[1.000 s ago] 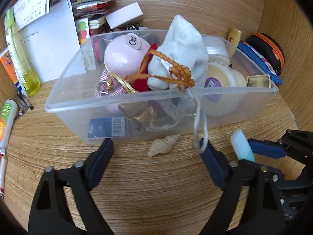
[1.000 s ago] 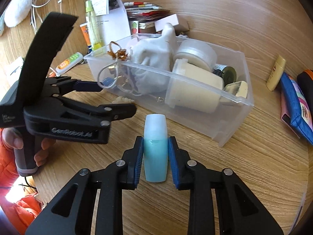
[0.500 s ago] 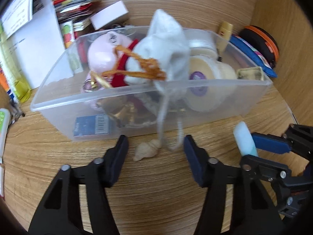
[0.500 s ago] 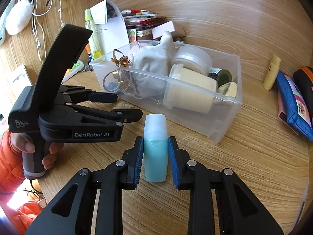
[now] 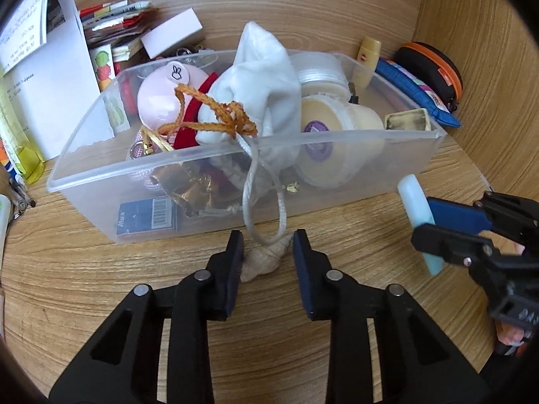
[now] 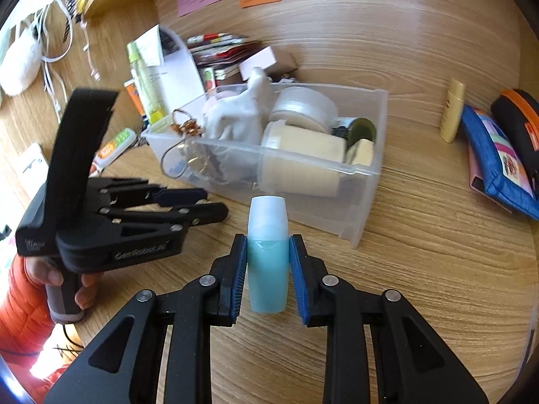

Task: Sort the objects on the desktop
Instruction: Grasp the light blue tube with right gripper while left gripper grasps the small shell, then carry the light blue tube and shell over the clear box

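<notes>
The left claw [image 5: 264, 259] is closing around a small seashell [image 5: 266, 258] lying on the counter [image 5: 101, 269] just in front of the clear bin [image 5: 417, 155]. Its left pad looks to touch the shell; the right pad still stands off. A white cord loop [image 5: 266, 208] hanging over the bin wall drapes onto the shell, so the risk is that the claw pinches cord with shell and lifting drags the white cloth bag [image 5: 266, 77] out. The right claw [image 6: 267, 269] pinches a blue bottle [image 6: 267, 269].

Only the left wrist view shows the shell and cord contact; the right wrist view shows the hand [image 6: 67, 282] and the bottle's grip squarely.
</notes>
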A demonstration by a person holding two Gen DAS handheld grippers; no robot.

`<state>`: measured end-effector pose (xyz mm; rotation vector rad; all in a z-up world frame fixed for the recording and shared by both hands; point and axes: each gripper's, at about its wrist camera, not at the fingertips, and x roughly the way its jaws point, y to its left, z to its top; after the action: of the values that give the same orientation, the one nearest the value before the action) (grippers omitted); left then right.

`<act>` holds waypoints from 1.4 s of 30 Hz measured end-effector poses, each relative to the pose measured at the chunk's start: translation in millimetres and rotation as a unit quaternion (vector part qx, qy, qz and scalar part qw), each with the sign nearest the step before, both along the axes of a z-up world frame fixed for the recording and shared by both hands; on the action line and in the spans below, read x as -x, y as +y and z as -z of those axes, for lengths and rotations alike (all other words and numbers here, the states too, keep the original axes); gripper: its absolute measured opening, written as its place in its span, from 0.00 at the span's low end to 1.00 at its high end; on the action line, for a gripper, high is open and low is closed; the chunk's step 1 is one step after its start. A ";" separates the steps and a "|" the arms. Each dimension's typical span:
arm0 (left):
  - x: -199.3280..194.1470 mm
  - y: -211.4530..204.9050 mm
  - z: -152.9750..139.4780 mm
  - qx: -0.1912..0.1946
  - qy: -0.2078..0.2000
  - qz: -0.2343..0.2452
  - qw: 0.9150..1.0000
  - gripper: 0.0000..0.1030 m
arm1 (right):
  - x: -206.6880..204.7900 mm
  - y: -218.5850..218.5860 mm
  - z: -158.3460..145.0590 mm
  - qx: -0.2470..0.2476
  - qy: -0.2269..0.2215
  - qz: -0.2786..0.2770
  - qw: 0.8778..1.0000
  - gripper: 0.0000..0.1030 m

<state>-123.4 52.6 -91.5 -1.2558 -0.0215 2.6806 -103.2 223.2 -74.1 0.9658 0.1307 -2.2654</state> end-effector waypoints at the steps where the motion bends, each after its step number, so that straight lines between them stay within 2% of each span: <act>1: -3.1 -0.6 -0.8 -0.002 0.002 0.000 1.000 0.17 | 0.9 0.6 -0.3 0.001 0.000 0.001 1.000 0.22; 9: -22.4 -7.1 -4.9 0.000 0.012 0.012 1.000 0.16 | 0.1 1.5 0.9 -0.006 -0.008 0.002 1.000 0.22; 17: -47.6 -5.9 -5.5 0.039 0.020 0.037 0.998 0.16 | 0.8 4.4 2.7 0.004 -0.019 0.005 1.000 0.22; 20: -44.3 -5.1 -3.2 0.044 0.017 0.034 0.998 0.22 | -1.4 3.7 2.7 0.004 -0.019 0.006 1.000 0.22; 22: -36.9 -4.8 -3.0 0.036 0.011 0.034 0.999 0.25 | -3.1 2.7 1.9 0.005 -0.019 0.007 1.000 0.22; 27: -23.3 2.1 2.0 0.036 -0.005 0.047 0.998 0.25 | -6.2 0.5 1.2 -0.006 -0.012 0.012 1.000 0.22; 32: -17.7 5.4 2.2 0.027 -0.007 0.061 0.998 0.25 | -6.1 4.7 -4.0 0.003 -0.008 0.017 1.000 0.22; 33: -16.8 5.6 2.2 0.026 -0.007 0.063 0.998 0.24 | -6.3 5.3 -5.1 0.005 -0.008 0.017 1.000 0.22; 35: -16.2 6.2 1.7 0.024 -0.007 0.064 0.998 0.16 | -7.1 6.5 -8.5 0.009 -0.004 0.018 1.000 0.22; 42: -24.0 0.9 -4.1 0.013 0.010 0.056 0.998 0.16 | -8.2 4.4 -15.5 0.013 0.003 0.018 1.000 0.22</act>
<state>-99.3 53.6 -87.5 -1.2000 0.0850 2.6065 -95.0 227.7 -58.7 0.9548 0.0880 -2.2969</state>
